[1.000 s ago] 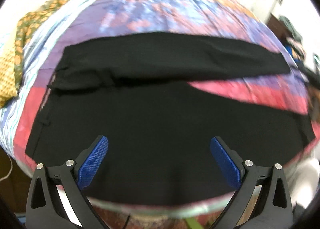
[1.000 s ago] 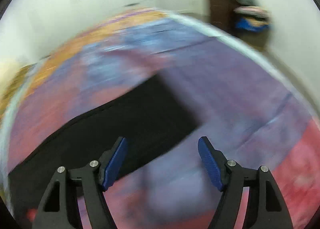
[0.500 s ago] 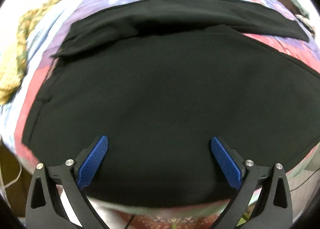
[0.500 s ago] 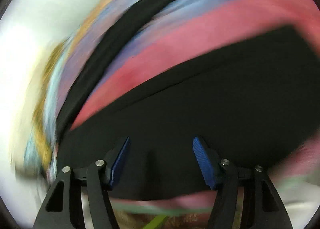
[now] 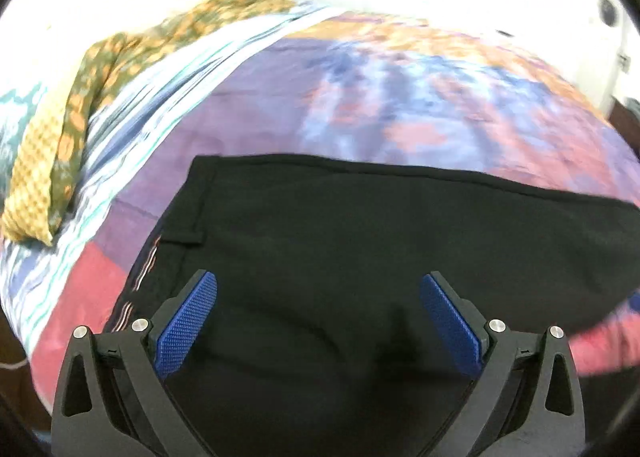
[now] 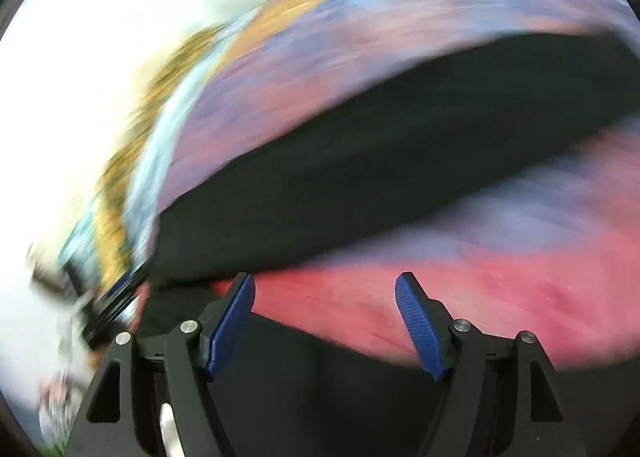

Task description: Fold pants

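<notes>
On the bed's patchwork quilt [image 5: 360, 105] the black pants [image 5: 400, 241] lie spread flat, their long axis running left to right across your view, the waistband end with its belt loop toward your left. Your left tool [image 5: 318, 321] hangs directly over the seat of the garment, released and grasping nothing, so that hand is the nearer one. Your right tool [image 6: 324, 323] is likewise spread and empty, over pink quilt with black cloth at its near edge and the far leg [image 6: 400, 145] stretched as a dark band beyond; that view is badly smeared. The cloth looks matte, thin and limp, likely to sag and slide once pinched. The quilt is soft, in purple, orange and red blocks. A yellow-green patterned cloth [image 5: 96, 97] lies bunched at the far left edge.
</notes>
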Tool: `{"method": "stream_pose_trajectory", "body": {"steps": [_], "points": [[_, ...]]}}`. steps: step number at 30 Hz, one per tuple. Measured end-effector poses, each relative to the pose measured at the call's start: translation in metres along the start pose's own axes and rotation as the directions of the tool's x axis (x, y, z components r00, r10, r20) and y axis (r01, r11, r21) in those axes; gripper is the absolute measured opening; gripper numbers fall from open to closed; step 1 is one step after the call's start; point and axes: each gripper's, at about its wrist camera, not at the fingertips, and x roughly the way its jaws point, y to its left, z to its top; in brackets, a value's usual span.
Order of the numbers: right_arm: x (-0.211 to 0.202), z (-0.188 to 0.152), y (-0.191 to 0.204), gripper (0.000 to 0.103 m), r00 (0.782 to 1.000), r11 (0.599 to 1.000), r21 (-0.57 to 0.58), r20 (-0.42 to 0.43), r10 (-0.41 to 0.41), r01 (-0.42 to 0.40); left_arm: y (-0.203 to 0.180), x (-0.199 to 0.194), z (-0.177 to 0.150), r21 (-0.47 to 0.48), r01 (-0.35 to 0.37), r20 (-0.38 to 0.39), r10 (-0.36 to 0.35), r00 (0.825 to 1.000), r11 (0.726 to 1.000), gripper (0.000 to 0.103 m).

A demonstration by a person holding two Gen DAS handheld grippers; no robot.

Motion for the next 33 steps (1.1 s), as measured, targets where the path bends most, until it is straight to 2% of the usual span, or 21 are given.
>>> {"method": "stream_pose_trajectory", "body": {"steps": [1,2,4,5,7,9,11,15,17,20,21,22,23,24,25,26,28,33], "points": [[0.04,0.012,0.021,0.073,0.997,0.998,-0.04,-0.05,0.056,-0.058,0.006,0.014,0.002,-0.008,-0.022,-0.017,0.021,1.0,1.0,0.102],[0.066,0.017,0.032,0.073,0.993,0.994,-0.07,-0.086,0.076,-0.082,0.011,0.028,-0.003,-0.01,-0.04,-0.044,0.04,0.998,0.999,0.102],[0.113,0.019,0.048,0.073,0.981,0.984,-0.152,-0.18,0.069,-0.097,0.025,0.044,-0.016,-0.034,-0.004,-0.079,0.001,0.997,0.999,0.103],[0.123,0.021,0.047,0.073,0.978,0.98,-0.177,-0.201,0.055,-0.092,0.033,0.05,-0.021,-0.071,0.037,-0.073,-0.043,0.996,0.997,0.103],[0.125,0.031,0.033,0.069,0.974,0.969,-0.219,-0.22,0.061,-0.11,0.036,0.044,-0.027,-0.081,0.048,-0.056,-0.053,0.997,0.996,0.103],[0.099,0.045,-0.006,0.067,0.985,0.97,-0.235,-0.171,0.014,-0.054,0.034,0.047,-0.027,-0.067,0.032,-0.052,-0.035,0.998,0.997,0.103],[0.052,0.059,-0.061,0.068,0.993,0.978,-0.208,-0.106,-0.051,0.028,0.036,0.05,-0.029,-0.061,0.023,-0.034,-0.025,0.999,0.998,0.103],[-0.038,0.075,-0.18,0.067,0.983,0.981,-0.064,0.011,-0.182,0.182,0.027,0.045,-0.031,-0.056,0.015,-0.028,-0.017,0.999,0.998,0.103],[-0.092,0.079,-0.245,0.067,0.957,0.961,0.035,0.085,-0.276,0.274,0.026,0.046,-0.032,-0.056,0.014,-0.028,-0.016,0.999,0.998,0.103],[-0.146,0.075,-0.309,0.067,0.906,0.908,0.167,0.122,-0.406,0.384,0.025,0.046,-0.033,-0.056,0.014,-0.027,-0.015,1.0,0.998,0.103],[-0.165,0.073,-0.332,0.067,0.883,0.88,0.214,0.12,-0.455,0.424,0.025,0.046,-0.033,-0.056,0.014,-0.027,-0.015,1.0,0.998,0.103],[-0.178,0.07,-0.346,0.067,0.863,0.857,0.242,0.117,-0.49,0.454,0.025,0.046,-0.033,-0.056,0.013,-0.026,-0.015,1.0,0.998,0.103],[-0.197,0.068,-0.361,0.067,0.824,0.816,0.276,0.121,-0.553,0.507,0.025,0.046,-0.033,-0.056,0.013,-0.026,-0.015,1.0,0.998,0.103],[-0.207,0.067,-0.364,0.067,0.807,0.802,0.291,0.137,-0.574,0.521,0.025,0.047,-0.034,-0.056,0.012,-0.025,-0.014,1.0,0.998,0.103],[-0.218,0.067,-0.366,0.07,0.768,0.765,0.316,0.148,-0.623,0.561,0.026,0.047,-0.034,-0.057,0.013,-0.024,-0.014,1.0,0.998,0.103],[-0.226,0.069,-0.37,0.073,0.748,0.746,0.327,0.15,-0.647,0.58,0.026,0.048,-0.034,-0.058,0.013,-0.023,-0.014,1.0,0.998,0.103],[-0.236,0.074,-0.377,0.073,0.769,0.765,0.328,0.151,-0.621,0.554,0.026,0.048,-0.035,-0.057,0.012,-0.022,-0.013,1.0,0.998,0.103],[-0.2,0.092,-0.343,0.073,0.783,0.787,0.234,0.133,-0.608,0.571,0.026,0.049,-0.035,-0.053,0.006,-0.021,-0.007,1.0,0.999,0.103]]}}
